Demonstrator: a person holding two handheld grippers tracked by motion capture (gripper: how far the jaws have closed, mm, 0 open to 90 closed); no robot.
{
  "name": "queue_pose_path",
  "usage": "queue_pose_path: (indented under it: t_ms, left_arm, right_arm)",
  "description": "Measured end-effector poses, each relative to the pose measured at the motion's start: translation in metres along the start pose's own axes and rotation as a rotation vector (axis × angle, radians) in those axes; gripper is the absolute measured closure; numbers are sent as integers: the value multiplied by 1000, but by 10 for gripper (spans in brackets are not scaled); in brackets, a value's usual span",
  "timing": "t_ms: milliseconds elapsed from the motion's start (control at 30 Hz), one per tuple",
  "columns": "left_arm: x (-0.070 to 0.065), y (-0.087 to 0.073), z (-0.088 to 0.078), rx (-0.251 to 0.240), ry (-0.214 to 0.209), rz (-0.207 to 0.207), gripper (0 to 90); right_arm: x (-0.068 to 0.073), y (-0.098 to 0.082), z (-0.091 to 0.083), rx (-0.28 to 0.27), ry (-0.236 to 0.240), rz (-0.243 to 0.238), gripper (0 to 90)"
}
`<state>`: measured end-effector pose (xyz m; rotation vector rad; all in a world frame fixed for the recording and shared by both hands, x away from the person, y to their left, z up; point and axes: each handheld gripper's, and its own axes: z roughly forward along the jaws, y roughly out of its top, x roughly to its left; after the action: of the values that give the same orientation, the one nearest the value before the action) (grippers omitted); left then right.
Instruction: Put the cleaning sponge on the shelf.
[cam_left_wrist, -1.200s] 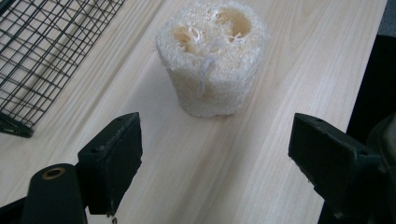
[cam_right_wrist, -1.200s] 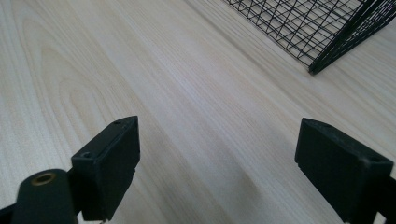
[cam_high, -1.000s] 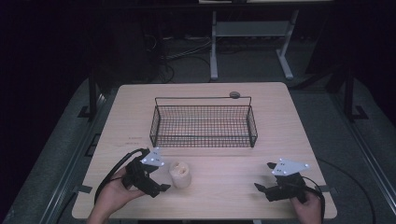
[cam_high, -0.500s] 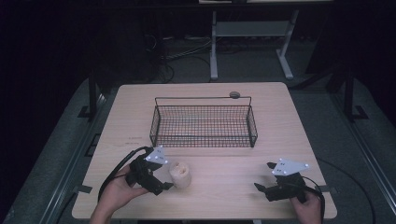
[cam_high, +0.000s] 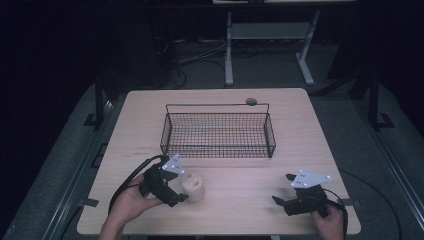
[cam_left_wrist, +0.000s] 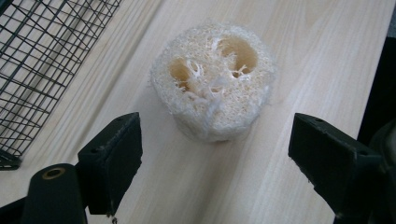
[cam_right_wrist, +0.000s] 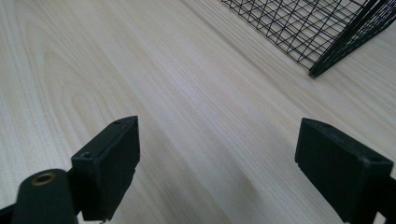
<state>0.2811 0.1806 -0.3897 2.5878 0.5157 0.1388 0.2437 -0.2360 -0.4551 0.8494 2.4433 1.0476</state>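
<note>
Left gripper view: your left gripper (cam_left_wrist: 215, 154) is spread wide, loofah (cam_left_wrist: 214, 79) dead ahead just past the jaw tips, standing on end, holes up, near the table (cam_high: 240, 200) front edge. Right gripper (cam_high: 286, 192) spread too, well apart. Wire basket (cam_high: 218, 129) sits beyond.

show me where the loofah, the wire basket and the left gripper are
loofah (cam_left_wrist: 215, 79), left gripper view, its holed top face.
wire basket (cam_high: 218, 149), high view, its near wall.
left gripper (cam_high: 179, 190), high view, midway between its fingertips.
</note>
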Motion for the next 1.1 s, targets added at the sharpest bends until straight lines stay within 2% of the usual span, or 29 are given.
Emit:
queue_pose_path:
  t_ms: [633, 1100]
  left_arm:
    - [0, 14, 13, 35, -21, 23, 170]
    - [3, 20, 24, 58, -23, 17, 174]
  right_arm:
    - [0, 0, 0, -1, 0, 2, 135]
    - [-1, 0, -1, -3, 2, 3, 135]
